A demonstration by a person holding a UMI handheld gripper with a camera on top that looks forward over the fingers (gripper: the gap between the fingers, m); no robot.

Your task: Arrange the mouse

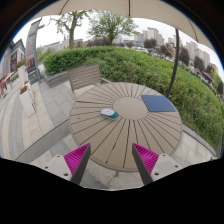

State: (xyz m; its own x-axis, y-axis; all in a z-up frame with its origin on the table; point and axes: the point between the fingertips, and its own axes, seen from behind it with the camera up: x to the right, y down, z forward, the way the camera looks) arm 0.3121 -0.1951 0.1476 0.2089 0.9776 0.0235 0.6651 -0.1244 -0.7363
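Outdoor round wooden table (125,135): one mouse (109,113) beyond my gripper (110,158), one blue pad (157,102) farther right. Fingers apart, holding nothing.

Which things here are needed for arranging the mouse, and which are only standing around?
For the job:
mouse
mouse pad
round table
gripper, fingers open, short of the mouse

Just around:
bench
hedge
trees

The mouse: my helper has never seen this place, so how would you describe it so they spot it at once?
Find the round wooden slatted table just beyond the open gripper. The mouse lies near its middle, left of the mouse pad. It is small, rounded and pale, whereas the pad is flat, square and dark blue.
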